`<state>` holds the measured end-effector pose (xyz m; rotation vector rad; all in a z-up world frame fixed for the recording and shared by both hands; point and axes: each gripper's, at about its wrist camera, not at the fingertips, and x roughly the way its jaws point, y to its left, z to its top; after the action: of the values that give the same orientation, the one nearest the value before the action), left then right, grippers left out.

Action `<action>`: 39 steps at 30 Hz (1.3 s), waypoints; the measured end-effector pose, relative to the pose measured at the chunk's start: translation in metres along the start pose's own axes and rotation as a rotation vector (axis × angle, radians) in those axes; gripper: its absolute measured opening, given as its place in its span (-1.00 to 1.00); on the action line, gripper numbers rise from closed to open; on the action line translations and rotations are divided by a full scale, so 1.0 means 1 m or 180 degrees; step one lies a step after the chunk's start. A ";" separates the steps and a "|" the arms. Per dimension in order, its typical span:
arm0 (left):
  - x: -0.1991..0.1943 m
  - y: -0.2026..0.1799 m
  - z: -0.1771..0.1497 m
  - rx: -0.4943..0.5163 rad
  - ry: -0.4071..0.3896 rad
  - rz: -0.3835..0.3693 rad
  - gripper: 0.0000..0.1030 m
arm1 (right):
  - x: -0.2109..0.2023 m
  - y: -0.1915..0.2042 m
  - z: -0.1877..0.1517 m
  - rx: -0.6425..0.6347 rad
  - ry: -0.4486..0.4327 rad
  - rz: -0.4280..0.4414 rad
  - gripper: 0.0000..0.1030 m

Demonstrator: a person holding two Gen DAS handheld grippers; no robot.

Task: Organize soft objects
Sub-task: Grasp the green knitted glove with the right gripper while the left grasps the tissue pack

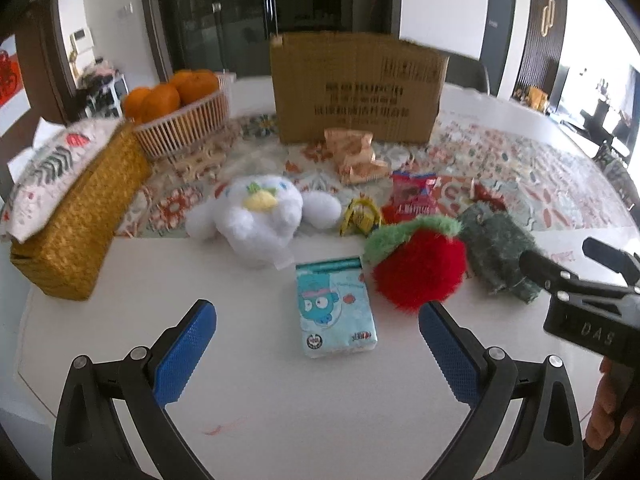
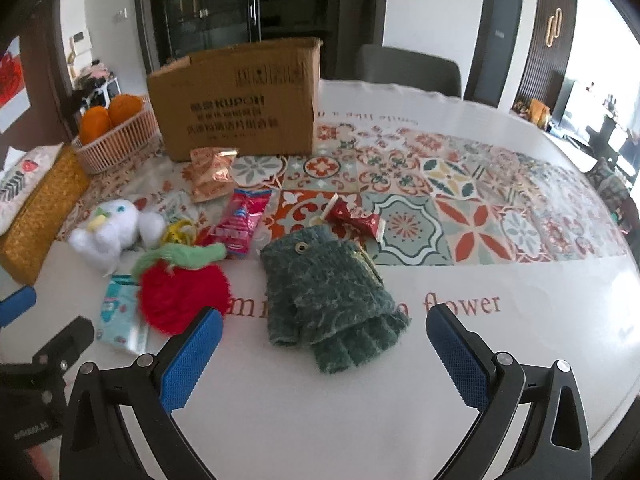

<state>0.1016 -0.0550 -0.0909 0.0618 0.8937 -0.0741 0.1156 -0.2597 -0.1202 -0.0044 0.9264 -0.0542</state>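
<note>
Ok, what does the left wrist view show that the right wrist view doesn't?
Only the left wrist view shows the whole tissue pack, lying between its open jaws. Only the right wrist view shows the whole green glove and the red candy wrapper beyond it. Both show the red plush apple, white plush duck and cardboard box.

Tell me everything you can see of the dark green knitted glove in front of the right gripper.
The dark green glove looks like fuzzy knit wool flecked with lighter thread. A mitten flap is folded back over it, with a small metal snap near the cuff, and short finger stubs point toward the camera. It lies flat and limp on the white tablecloth, covering part of the printed lettering. The red plush strawberry sits close on its left; contact is unclear. The right gripper is open before it, not touching.
</note>
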 end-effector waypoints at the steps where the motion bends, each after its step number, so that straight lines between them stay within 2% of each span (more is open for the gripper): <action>1: 0.005 0.000 0.000 -0.0006 0.0055 0.0006 1.00 | 0.004 0.000 0.001 -0.0021 0.0017 0.0008 1.00; 5: 0.023 0.000 -0.002 -0.0082 0.0284 -0.0018 1.00 | 0.026 0.003 0.006 -0.0160 0.0143 0.0049 0.99; 10: 0.040 -0.001 -0.002 -0.0074 0.0378 0.0036 0.96 | 0.047 0.004 0.009 -0.0266 0.0210 -0.0011 0.99; 13: 0.052 -0.003 -0.002 -0.0091 0.0475 0.0026 0.91 | 0.060 0.002 0.010 -0.0247 0.0300 0.0074 0.99; 19: 0.070 -0.003 -0.003 -0.0192 0.0671 -0.0074 0.70 | 0.074 0.000 0.010 -0.0181 0.0373 0.0135 0.99; 21: 0.073 -0.004 -0.003 -0.0175 0.0667 -0.0072 0.60 | 0.075 -0.001 0.010 -0.0169 0.0357 0.0144 0.99; 24: 0.077 -0.003 -0.002 -0.0169 0.0682 -0.0094 0.39 | 0.079 0.001 0.011 -0.0209 0.0370 0.0105 0.88; 27: 0.080 -0.003 -0.002 -0.0167 0.0708 -0.0125 0.24 | 0.080 0.002 0.012 -0.0237 0.0361 0.0080 0.72; 31: 0.084 -0.001 -0.004 -0.0172 0.0762 -0.0202 0.02 | 0.075 0.005 0.010 -0.0292 0.0292 0.0054 0.32; 33: 0.083 0.000 -0.005 -0.0156 0.0736 -0.0225 0.01 | 0.072 0.007 0.009 -0.0291 0.0276 0.0063 0.11; 34: 0.083 0.000 -0.005 -0.0152 0.0731 -0.0239 0.01 | 0.070 0.007 0.008 -0.0267 0.0276 0.0113 -0.11; 39: 0.080 0.005 -0.006 -0.0199 0.0718 -0.0362 0.01 | 0.059 0.010 0.002 -0.0139 0.0265 0.0157 -0.37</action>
<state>0.1476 -0.0523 -0.1571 -0.0400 1.1242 -0.1474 0.1533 -0.2527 -0.1667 -0.0198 1.0105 0.0117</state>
